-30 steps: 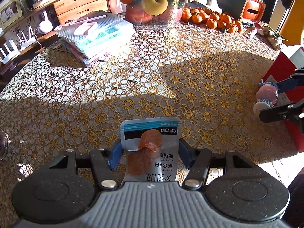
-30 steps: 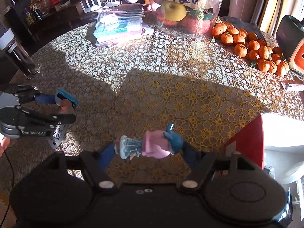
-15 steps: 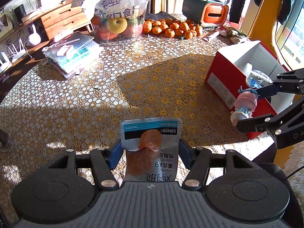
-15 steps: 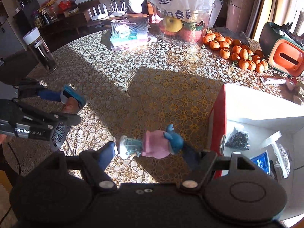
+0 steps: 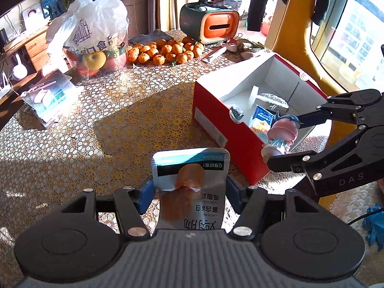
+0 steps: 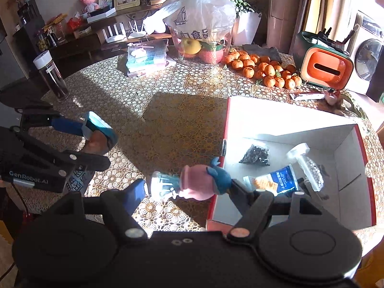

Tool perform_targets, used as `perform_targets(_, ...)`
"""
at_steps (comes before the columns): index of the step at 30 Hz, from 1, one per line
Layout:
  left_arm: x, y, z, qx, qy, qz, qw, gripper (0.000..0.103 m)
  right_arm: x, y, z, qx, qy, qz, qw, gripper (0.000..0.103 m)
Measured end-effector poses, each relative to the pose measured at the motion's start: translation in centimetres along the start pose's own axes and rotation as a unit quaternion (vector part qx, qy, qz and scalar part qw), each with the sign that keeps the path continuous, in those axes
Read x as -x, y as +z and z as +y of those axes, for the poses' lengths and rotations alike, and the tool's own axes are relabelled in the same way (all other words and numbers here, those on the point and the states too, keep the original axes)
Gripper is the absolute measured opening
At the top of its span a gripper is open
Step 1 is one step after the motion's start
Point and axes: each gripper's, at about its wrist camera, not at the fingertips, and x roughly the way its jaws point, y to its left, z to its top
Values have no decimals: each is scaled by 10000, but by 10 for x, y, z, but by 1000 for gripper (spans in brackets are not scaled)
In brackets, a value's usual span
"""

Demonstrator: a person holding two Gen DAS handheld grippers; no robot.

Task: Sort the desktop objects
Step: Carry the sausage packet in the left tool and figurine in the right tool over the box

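The left gripper (image 5: pixel 189 187) clamps a snack pouch (image 5: pixel 190 182) above bare table (image 5: pixel 108 129), while the right gripper (image 6: pixel 186 186) grips a pink figurine (image 6: pixel 192 184) at the red box's (image 6: pixel 283 122) near-left edge.

My left wrist view looks forward and down over the table (image 5: pixel 96 129), with the box (image 5: pixel 230 129) off to its right. My right wrist view sits close above that box (image 6: pixel 283 120). Both share the oranges (image 5: pixel 165 52) (and each other's gripper).
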Motion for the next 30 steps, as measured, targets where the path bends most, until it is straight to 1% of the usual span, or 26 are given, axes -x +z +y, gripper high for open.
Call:
perform_targets(10, -24, 39, -47, -279, -169, -27, 9995, 61, 10, -12, -59, -367, -271, -130, 9989, 76)
perform_targets(16, -40, 68, -72, -412, -259, -94, 9988, 61, 7, -20, -106, -681, -583, -144, 9959, 76)
perform_targets(24, -72, 98, -99, -527, -351, -48, 9980, 61, -1, -30, -156, -978, -824, -107, 9917, 76)
perform_targets(30, -96, 115, -115, -570, -355, 36, 9977, 61, -11, -38, -182, -1116, -896, 15, 9897, 76)
